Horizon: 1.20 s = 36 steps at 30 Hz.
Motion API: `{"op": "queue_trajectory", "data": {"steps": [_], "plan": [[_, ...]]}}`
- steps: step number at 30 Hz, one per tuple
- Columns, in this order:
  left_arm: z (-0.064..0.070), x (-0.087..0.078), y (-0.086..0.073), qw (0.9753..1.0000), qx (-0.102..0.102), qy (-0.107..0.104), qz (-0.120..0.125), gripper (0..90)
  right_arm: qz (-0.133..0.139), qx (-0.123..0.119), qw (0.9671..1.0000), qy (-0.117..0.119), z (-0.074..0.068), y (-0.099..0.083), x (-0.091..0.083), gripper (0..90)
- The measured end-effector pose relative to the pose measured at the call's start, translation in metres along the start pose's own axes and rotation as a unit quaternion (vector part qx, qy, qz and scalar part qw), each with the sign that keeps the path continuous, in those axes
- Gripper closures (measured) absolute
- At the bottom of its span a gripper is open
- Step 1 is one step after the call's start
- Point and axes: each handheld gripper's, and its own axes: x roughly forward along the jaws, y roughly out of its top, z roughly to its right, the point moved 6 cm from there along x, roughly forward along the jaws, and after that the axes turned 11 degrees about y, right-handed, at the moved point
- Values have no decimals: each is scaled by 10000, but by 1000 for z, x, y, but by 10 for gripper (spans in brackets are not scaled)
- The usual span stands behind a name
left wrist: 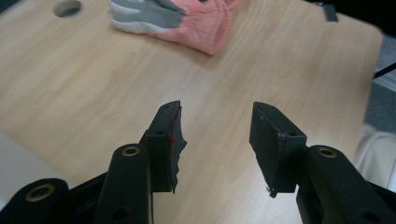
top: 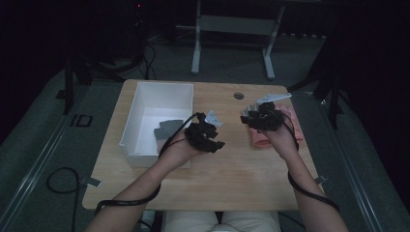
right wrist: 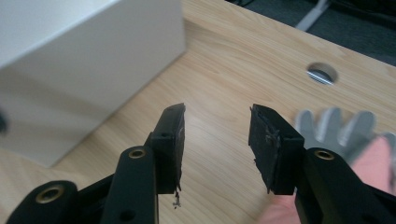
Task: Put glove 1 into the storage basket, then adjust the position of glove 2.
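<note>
Both claws open, holding nothing

Left claw [left wrist: 217, 140] gapes above bare bench [left wrist: 93, 93]; right claw [right wrist: 217, 140] hangs wide over the pink glove [top: 290, 126] by the bench's right edge.

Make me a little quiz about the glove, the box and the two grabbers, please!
1. True or false: the pink glove lies inside the white box.
2. Which gripper is nearer the glove: left gripper or right gripper?
3. Fill in: both grippers' jaws are ____ and hold nothing.

Key: 1 false, it lies on the table. 2 right gripper. 3 open.
</note>
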Motion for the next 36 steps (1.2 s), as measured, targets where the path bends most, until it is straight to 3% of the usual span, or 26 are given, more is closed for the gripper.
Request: {"op": "queue_trajectory", "data": {"steps": [3,4,6,12,15,17,23,24,26,28,31,36], "plan": [[14,8,-6,9998,-145,121,112,462,-26,40,9999,-153,13,-8,-3,552],[20,11,-8,9997,-182,41,166,447,-37,68,9998,-196,18,-11,-5,553],[30,18,-14,9998,-126,80,148,412,-58,140,9995,-267,27,-18,-7,572],[59,43,-35,9996,44,-292,-5,160,-134,232,9986,-451,51,-34,-12,577],[70,52,-45,9990,77,-447,-22,97,-144,306,9980,-526,62,-39,-13,579],[75,57,-50,9989,-69,-465,55,34,-141,297,9980,-545,68,-41,-12,582],[82,62,-65,9989,-116,-388,244,11,-125,115,9979,-626,81,-42,0,601],[81,63,-70,9984,-300,-345,318,11,-162,83,9977,-657,83,-42,4,606],[81,63,-75,9983,-326,-239,411,11,-229,44,9973,-702,88,-43,10,613],[80,62,-80,9976,-409,-103,550,11,-335,49,9967,-738,93,-44,17,621],[78,62,-86,9952,-709,-92,673,11,-461,104,9960,-756,99,-46,29,626],[80,62,-93,9947,-732,56,721,11,-547,211,9950,-811,107,-51,46,638]]}}
